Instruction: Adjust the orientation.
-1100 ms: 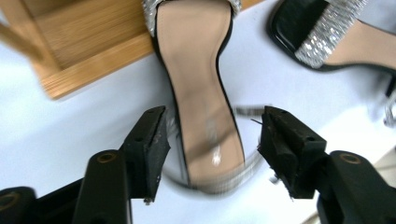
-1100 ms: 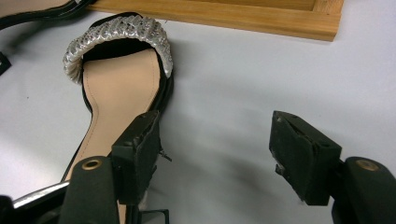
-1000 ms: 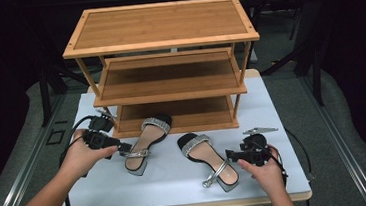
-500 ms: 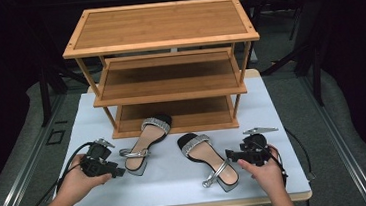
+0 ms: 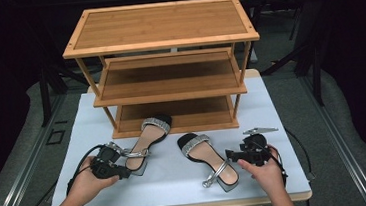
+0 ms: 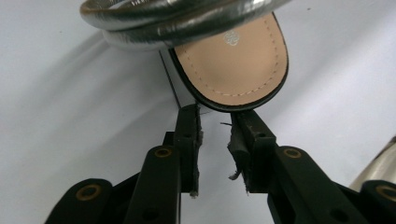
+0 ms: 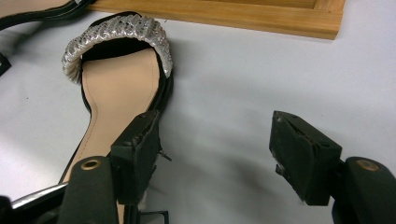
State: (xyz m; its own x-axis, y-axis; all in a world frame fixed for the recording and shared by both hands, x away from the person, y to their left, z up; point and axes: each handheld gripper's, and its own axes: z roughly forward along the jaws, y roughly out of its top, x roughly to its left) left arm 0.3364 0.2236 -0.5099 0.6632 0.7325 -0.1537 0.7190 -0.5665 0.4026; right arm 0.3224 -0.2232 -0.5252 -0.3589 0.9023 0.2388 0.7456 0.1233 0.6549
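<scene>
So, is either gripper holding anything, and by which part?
The left gripper has just closed on the left sandal at its heel end; the right gripper is open, holding nothing.

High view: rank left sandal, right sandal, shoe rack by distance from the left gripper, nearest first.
From the left gripper:
1. Left sandal, heel right at the jaws.
2. Right sandal, mid-table, to the right.
3. Shoe rack, at the back.

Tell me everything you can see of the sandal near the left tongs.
The left sandal lies flat on the white table, toe toward the wooden rack, just in front of its lowest shelf. It has a tan insole edged in black, a glittery silver toe band, a shiny silver ankle strap and a block heel. The left tongs have just been closing at the heel end, their tips at the heel's rim; whether they pinch it is unclear.
</scene>
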